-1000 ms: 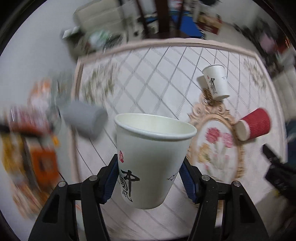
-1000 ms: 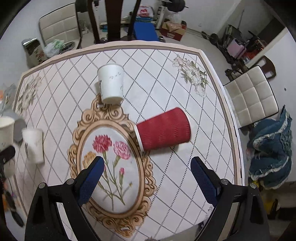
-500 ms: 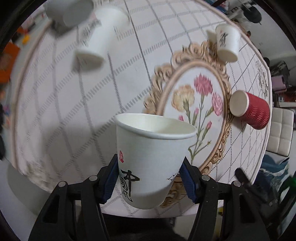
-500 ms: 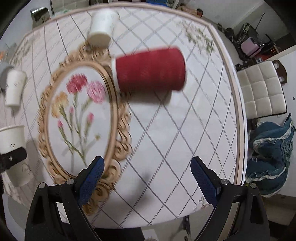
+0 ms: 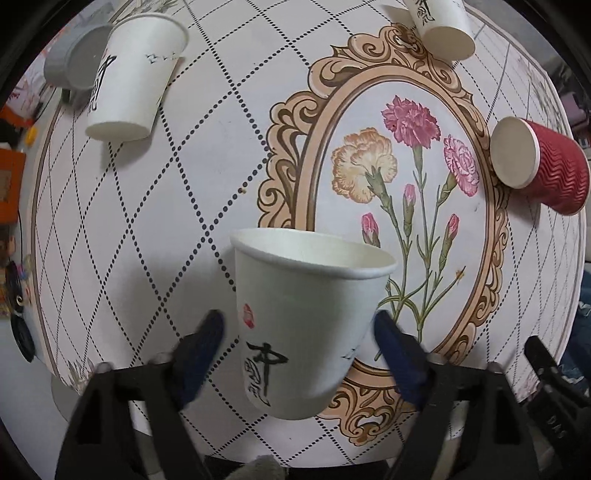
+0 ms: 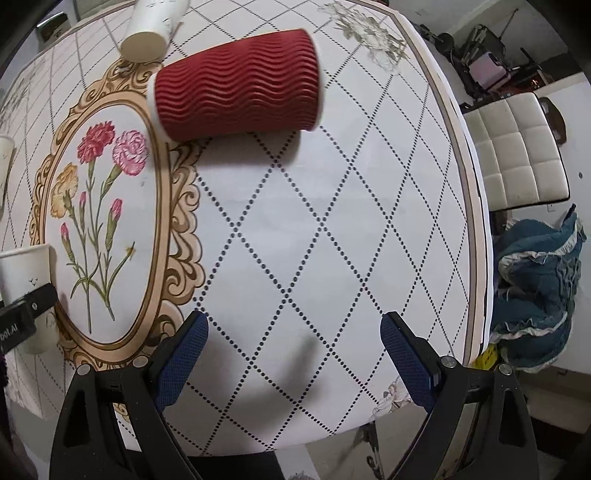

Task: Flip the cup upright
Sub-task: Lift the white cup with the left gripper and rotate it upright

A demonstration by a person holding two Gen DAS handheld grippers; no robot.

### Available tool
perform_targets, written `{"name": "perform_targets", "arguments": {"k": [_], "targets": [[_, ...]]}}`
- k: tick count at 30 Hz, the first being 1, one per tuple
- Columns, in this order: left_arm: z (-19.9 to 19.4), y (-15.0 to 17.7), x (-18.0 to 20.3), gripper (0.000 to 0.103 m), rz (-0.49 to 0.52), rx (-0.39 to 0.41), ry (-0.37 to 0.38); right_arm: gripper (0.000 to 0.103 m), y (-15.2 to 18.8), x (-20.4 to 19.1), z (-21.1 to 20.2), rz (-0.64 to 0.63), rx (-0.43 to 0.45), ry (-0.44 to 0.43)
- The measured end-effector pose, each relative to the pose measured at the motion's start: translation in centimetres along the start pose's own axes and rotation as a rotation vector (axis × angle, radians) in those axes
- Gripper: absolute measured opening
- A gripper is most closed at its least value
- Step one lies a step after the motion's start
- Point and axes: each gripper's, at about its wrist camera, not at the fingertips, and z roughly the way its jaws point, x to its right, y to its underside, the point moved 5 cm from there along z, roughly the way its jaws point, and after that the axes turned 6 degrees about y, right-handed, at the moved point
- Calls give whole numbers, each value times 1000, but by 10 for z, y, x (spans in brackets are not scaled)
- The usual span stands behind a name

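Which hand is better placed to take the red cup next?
Right. The right gripper is open and empty, with the red cup lying on its side ahead; the left gripper has a white cup between its fingers.

Left hand-held gripper [image 5: 295,332] apparently spread and blurred, right hand-held gripper [image 6: 294,332] spread wide

Red cup on its side ahead of the spread right gripper

The right gripper [image 6: 294,354] hovers over the table [image 6: 295,229], its blue-padded jaws wide apart with nothing between them. Ahead lies a red ribbed cup [image 6: 236,85] on its side, its white base toward the flower picture [image 6: 99,206]. Beyond it a white cup [image 6: 151,26] also lies tipped over. At the left edge, another white cup [image 6: 26,273] stands mouth-up, a black gripper finger [image 6: 26,314] against it.
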Motion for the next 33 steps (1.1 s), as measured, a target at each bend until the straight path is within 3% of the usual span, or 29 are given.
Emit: {"name": "perform_targets", "arguments": {"k": [5,11,16,23,33], "targets": [[1,-1,7,98,23,12,-2,95,1,4,1,-6,10,9],[-7,7,5,99,17,30,1,95,4,7,-1,5,12,-3],[-61,22,-6,99,8,133,3,95,4,2,-13,17,18,-23],[-119,40,-62,99,-5,251,-80,95,7,-14,-49,24,59,-80],[-101,50,-146,99,-49,239,-140,95,13,-97,-103,-61,116,-145]]}}
